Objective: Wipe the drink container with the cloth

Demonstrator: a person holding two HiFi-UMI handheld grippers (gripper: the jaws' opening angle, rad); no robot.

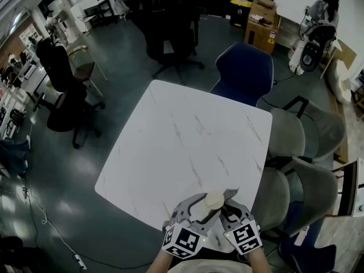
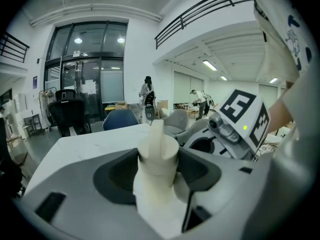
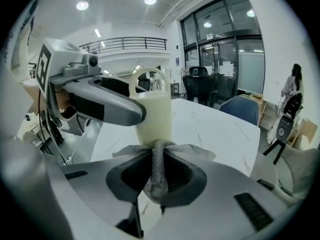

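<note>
Our left gripper (image 1: 196, 205) clamps the one cream container (image 2: 157, 156) by its sides, at the table's (image 1: 187, 147) near edge. Our right gripper (image 3: 160, 171) pinches the single grey cloth (image 3: 157, 154), which touches the container's lower part.

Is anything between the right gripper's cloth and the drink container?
Nothing visible. The grey mesh cloth in the right gripper appears to lie directly against the cream drink container held by the left gripper.
</note>
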